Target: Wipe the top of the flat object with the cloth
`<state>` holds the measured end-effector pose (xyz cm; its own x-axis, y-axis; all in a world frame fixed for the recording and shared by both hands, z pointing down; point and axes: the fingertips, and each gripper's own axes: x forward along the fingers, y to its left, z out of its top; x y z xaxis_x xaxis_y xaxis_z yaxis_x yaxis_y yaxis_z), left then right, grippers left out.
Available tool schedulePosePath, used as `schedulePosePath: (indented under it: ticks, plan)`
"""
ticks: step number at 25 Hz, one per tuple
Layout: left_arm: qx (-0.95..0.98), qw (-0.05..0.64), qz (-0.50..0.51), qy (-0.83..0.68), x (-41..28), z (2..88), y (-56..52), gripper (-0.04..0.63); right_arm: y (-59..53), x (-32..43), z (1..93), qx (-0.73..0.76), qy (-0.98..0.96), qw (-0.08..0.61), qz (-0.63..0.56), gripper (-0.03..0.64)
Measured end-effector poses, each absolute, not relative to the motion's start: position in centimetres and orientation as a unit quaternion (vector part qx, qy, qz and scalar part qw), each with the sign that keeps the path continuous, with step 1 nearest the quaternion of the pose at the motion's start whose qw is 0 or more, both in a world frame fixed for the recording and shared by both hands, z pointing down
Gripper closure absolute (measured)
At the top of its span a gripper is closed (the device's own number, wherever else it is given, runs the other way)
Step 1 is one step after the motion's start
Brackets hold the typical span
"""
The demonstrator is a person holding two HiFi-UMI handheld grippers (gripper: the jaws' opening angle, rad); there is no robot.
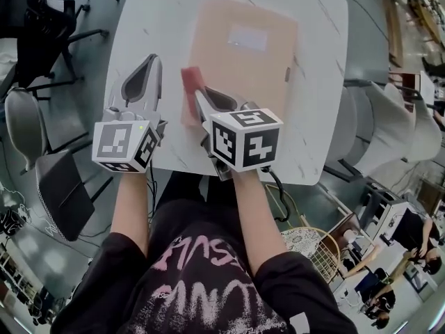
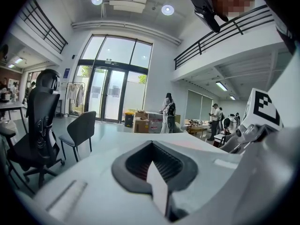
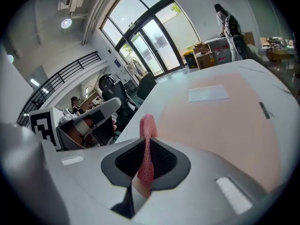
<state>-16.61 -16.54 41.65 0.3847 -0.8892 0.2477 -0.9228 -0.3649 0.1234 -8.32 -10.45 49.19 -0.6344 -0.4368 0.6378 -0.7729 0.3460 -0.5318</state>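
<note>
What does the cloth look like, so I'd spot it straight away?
Start at the white table, then find the peach folder lying on it. At the folder's left edge, the right gripper pinches the cloth: a small pinkish-red woven strip, the only strongly coloured thing there.

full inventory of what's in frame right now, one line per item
table: 1, white, centre of the head view
flat object: 1, peach, lying on the table
label: 1, white, on the flat object's far part
cloth: 1, pink-red, at the flat object's left edge
chairs: several, black and grey left of the table, white to its right
basket: 1, wicker, floor at lower right
left gripper: 1, grey, over bare table, jaws together, empty
right gripper: 1, grey, jaws shut on the cloth
</note>
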Motion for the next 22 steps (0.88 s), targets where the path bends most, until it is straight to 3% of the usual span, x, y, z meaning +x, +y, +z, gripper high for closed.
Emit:
schedulePosePath:
  ticks: [22]
  plan:
    - [0.864, 0.118, 0.079, -0.482, -7.2, 41.5, -16.4, 0.594, -8.4, 5.8, 50.3, 0.489, -0.729, 0.169, 0.448, 0.568]
